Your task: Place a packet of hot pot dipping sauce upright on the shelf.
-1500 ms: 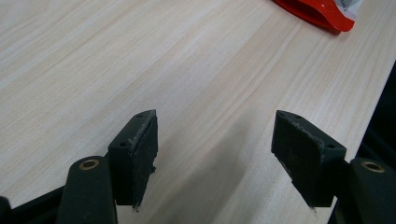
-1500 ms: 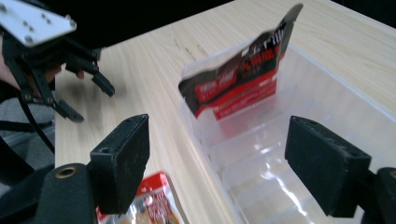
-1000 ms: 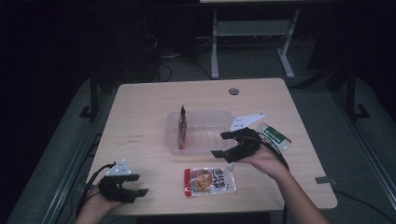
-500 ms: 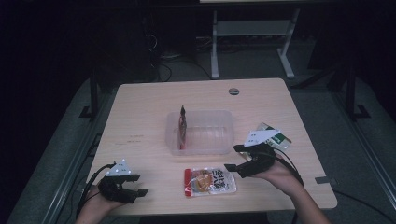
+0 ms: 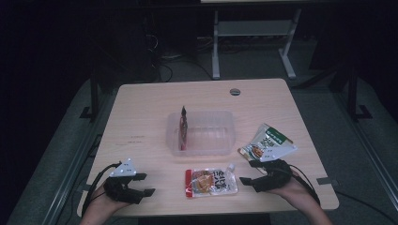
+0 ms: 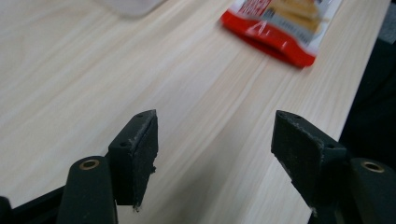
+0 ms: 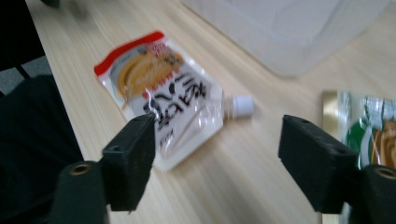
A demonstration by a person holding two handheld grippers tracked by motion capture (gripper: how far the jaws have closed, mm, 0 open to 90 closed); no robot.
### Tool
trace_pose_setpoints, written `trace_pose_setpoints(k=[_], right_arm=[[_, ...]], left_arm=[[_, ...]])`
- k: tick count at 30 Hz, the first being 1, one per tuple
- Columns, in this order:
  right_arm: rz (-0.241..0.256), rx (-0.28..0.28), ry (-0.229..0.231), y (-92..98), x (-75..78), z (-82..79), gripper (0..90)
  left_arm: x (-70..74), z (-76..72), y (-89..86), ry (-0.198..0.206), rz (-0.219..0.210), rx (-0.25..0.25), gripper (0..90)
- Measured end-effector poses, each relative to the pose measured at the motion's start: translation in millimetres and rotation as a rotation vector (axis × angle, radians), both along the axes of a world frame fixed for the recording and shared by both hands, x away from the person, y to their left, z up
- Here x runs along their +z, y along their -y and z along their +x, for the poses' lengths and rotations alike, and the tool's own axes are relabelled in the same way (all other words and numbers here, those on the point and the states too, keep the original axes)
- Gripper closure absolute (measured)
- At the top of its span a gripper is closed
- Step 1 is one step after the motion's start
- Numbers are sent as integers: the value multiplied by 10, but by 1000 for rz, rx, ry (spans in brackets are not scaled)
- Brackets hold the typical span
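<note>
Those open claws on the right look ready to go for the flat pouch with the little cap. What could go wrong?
The right gripper, jaws wide open, sits beside the red spouted pouch. The pouch lies flat on the table, so the jaws may slide over it or push it away. Its spout is small and round and could slip out of a pinch. The green packet lies close by and might get nudged.

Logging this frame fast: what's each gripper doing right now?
Left gripper: open, holding nothing.
Right gripper: open, holding nothing, near the spouted pouch.
</note>
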State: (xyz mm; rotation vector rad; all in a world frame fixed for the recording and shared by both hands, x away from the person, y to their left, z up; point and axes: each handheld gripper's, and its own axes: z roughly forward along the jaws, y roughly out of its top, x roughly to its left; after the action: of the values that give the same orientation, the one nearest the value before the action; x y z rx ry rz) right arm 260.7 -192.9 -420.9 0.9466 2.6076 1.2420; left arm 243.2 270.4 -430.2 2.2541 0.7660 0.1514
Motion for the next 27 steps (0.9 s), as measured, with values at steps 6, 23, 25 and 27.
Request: trace_pose_setpoints(k=[6,23,25,27], right_arm=[[2,-33,-26,89,-81,-119,475],[-37,23,-58,-189,-206,79,898],[-47,31,-54,-264,-227,116,898],[-73,38,-49,-319,-248,150,898]], left_arm=[[40,60,266,-3,-29,-53,314],[-13,176,820,18,-20,-177,314],[-28,167,822,17,-20,-179,314],[-40,157,824,14,-24,-179,314]])
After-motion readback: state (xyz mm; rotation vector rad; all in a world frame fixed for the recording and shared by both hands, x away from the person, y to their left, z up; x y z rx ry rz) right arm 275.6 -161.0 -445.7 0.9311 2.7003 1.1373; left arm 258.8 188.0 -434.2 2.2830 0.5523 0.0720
